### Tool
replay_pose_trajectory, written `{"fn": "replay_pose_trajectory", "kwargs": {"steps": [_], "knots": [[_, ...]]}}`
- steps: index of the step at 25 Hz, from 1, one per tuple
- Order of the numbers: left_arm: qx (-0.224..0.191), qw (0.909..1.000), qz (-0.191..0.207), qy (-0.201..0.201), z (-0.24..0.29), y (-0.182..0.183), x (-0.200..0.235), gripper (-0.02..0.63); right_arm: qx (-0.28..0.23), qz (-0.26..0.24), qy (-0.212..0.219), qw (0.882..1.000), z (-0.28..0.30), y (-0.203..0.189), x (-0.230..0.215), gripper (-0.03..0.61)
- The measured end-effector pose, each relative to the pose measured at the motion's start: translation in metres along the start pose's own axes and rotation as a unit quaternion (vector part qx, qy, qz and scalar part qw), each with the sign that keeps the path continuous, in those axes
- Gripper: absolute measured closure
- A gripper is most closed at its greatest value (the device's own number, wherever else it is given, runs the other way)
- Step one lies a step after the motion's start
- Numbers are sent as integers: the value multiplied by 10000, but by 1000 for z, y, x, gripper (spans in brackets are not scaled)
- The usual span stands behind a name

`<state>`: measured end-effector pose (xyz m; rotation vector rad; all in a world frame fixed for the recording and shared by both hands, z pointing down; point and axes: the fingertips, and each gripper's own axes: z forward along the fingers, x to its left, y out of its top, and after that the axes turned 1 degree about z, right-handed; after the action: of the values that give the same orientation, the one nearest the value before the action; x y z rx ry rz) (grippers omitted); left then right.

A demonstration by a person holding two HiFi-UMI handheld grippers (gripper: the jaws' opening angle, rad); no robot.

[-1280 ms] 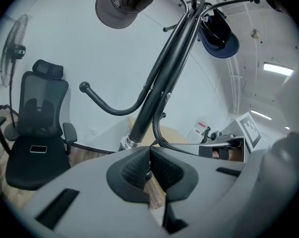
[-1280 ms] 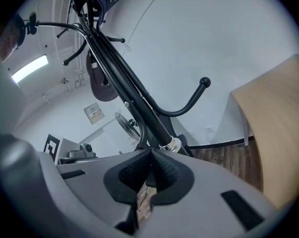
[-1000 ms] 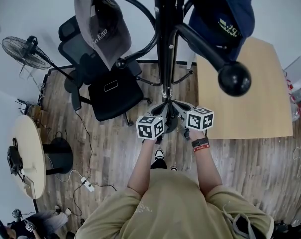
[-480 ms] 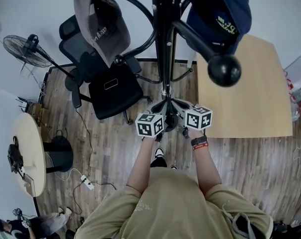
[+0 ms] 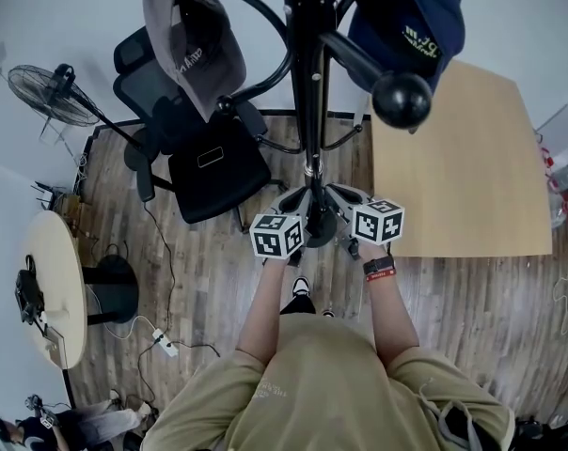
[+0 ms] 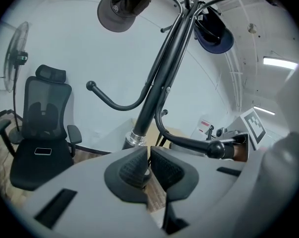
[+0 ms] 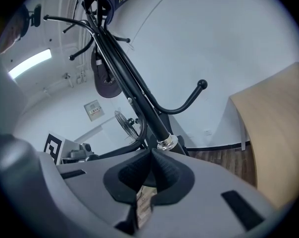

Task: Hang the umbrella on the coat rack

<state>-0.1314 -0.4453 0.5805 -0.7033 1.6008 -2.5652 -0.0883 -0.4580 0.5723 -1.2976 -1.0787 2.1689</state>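
Note:
A black coat rack [image 5: 308, 92] rises right in front of me, its base [image 5: 319, 222] on the wooden floor. A grey cap [image 5: 184, 47] and a navy cap [image 5: 408, 19] hang on its upper hooks. One ball-tipped hook [image 5: 402, 100] juts towards the camera. My left gripper [image 5: 277, 235] and right gripper [image 5: 378, 222] are held side by side just before the base. The left gripper [image 6: 148, 163] is shut on nothing, with the rack's pole [image 6: 153, 95] ahead of it. Likewise the right gripper [image 7: 150, 168] is shut and empty, facing the pole [image 7: 134, 103]. No umbrella shows in any view.
A black office chair [image 5: 201, 158] stands left of the rack, with a standing fan [image 5: 49, 97] further left. A light wooden table [image 5: 463, 158] is at the right and a round table [image 5: 54, 285] at the far left. A power strip and cables [image 5: 164, 346] lie on the floor.
The ball-tipped hook has drifted up and to the left in the head view. Both grippers stay shut near the rack's base, and the left one has edged slightly left.

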Motion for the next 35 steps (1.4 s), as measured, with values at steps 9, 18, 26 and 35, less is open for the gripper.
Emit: {"fn": "replay_pose_trajectory", "kwargs": {"steps": [9, 18, 26, 35], "knots": [[-259, 9994, 135, 199, -30, 7, -4, 586, -73, -128, -142, 9998, -22, -7, 8, 561], [-548, 9974, 361, 307, -78, 1, -29, 588, -359, -690, -669, 9947, -68, -17, 25, 562], [-985, 9927, 552, 427, -135, -5, -60, 589, -742, -1045, -876, 9879, -122, -30, 58, 562], [-1348, 9868, 692, 575, -210, -29, -94, 591, -1137, -1179, -948, 9819, -181, -71, 109, 563]]}}
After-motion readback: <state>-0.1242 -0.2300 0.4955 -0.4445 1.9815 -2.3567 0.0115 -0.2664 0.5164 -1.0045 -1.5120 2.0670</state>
